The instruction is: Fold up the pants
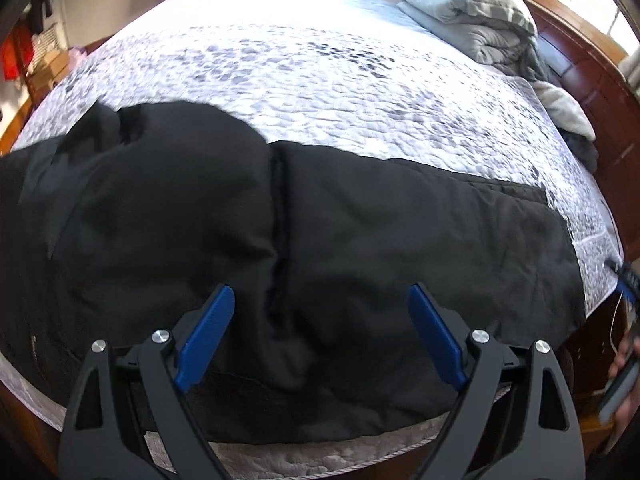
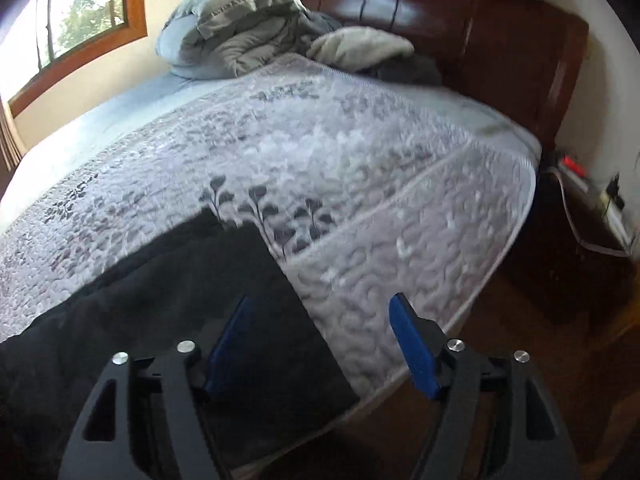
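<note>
Black pants [image 1: 360,240] lie spread across the near edge of a bed with a grey-and-white floral quilt [image 1: 320,80]. Their left part is bunched and folded over. My left gripper [image 1: 320,304] is open and empty, hovering just above the middle of the pants near the centre seam. My right gripper [image 2: 320,312] is open and empty above the right end of the pants [image 2: 200,300], with its left finger [image 2: 230,346] over the fabric and its right finger over the quilt [image 2: 360,180]. A small part of the right gripper shows at the right edge of the left wrist view [image 1: 624,280].
A grey duvet bundle [image 2: 232,28] and a cream blanket [image 2: 360,46] lie by the dark wooden headboard [image 2: 460,28]. A nightstand [image 2: 592,208] with cables stands to the right of the bed. Wooden floor [image 2: 540,332] lies beside the bed. A window [image 2: 80,12] is at the far left.
</note>
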A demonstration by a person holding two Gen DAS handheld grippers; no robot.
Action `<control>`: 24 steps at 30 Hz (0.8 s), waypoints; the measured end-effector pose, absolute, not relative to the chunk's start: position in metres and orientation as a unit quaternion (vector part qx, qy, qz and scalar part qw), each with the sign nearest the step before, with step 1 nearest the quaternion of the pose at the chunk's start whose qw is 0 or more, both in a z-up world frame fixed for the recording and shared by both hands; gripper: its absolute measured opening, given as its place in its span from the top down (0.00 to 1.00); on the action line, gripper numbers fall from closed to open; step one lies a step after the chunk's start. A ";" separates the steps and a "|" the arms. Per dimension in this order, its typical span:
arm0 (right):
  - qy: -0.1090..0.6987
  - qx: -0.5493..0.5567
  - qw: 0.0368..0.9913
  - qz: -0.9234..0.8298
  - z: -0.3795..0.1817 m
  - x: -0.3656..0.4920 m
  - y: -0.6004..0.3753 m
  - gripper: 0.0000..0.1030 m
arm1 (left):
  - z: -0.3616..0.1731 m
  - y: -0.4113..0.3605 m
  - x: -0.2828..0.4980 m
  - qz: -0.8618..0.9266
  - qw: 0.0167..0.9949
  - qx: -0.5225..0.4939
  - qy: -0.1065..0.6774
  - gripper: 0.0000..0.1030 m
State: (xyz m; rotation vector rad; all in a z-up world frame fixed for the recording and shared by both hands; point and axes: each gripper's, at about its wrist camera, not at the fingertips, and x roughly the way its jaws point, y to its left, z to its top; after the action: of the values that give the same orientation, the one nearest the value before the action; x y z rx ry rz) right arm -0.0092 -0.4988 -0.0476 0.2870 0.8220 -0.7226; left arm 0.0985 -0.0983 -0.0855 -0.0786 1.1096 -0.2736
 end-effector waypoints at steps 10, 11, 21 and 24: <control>0.475 0.009 0.878 0.061 -0.060 0.105 -0.415 0.26 | -0.085 -0.111 0.099 -0.146 0.837 -0.018 0.527 0.15; 0.482 0.001 0.871 0.093 -0.063 0.114 -0.408 0.26 | -0.085 -0.110 0.099 -0.145 0.837 -0.018 0.527 0.15; 0.524 -0.009 0.819 0.231 -0.088 0.159 -0.390 0.26 | -0.090 -0.109 0.108 -0.145 0.831 -0.022 0.536 0.14; 0.530 0.007 0.817 0.227 -0.097 0.157 -0.403 0.26 | -0.091 -0.108 0.123 -0.129 0.833 -0.029 0.537 0.14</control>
State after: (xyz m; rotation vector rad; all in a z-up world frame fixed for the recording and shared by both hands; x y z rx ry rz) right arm 0.1571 -0.4032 -0.0973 0.0150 1.1295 0.4832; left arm 0.1233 -0.1080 -0.0905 -0.0619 1.1369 -0.2735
